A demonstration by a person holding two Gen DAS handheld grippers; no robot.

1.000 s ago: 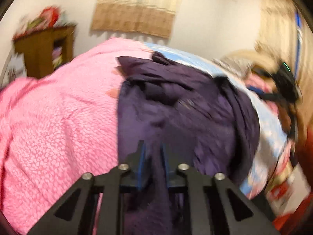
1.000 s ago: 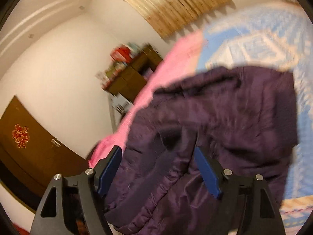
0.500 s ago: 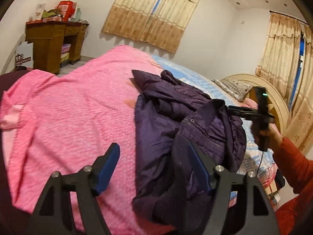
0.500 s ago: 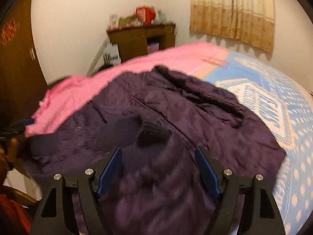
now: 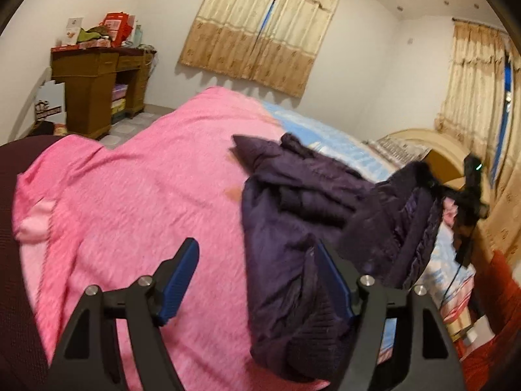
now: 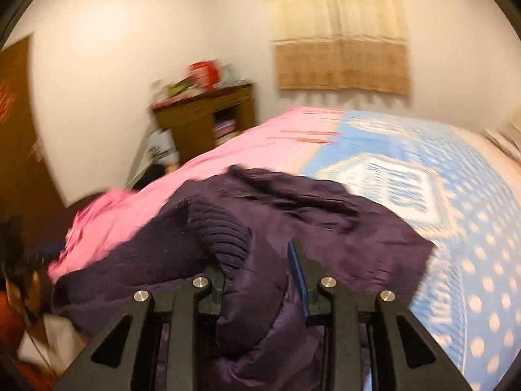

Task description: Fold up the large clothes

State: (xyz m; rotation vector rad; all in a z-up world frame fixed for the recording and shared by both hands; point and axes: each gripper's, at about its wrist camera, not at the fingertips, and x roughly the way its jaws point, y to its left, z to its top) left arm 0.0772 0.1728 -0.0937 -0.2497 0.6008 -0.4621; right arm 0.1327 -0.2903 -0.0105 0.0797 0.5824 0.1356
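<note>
A dark purple padded jacket [image 5: 293,202] lies crumpled on the bed, over the seam between pink blanket [image 5: 130,195] and blue quilt [image 6: 456,228]. My left gripper [image 5: 257,277] stands open just short of the jacket's near edge. Its right finger [image 5: 332,280] is beside the fabric and nothing is between the pads. My right gripper [image 6: 259,270] has its jaws closing on a thick fold of the jacket [image 6: 325,228], which fills the gap. A ribbed knit cuff [image 6: 221,228] hides its left finger. In the left wrist view, the right gripper [image 5: 469,195] holds that side lifted.
A wooden desk [image 5: 91,97] piled with boxes stands by the far wall left of the bed. Curtains [image 5: 260,32] hang behind it. A curved headboard [image 5: 446,150] is at the right. A person's red sleeve [image 5: 495,293] is at the bed's near right edge.
My left gripper let go of the jacket, opened wide and drew back and up. My right gripper rolled level, and its wide jaws narrowed onto a fold of the jacket.
</note>
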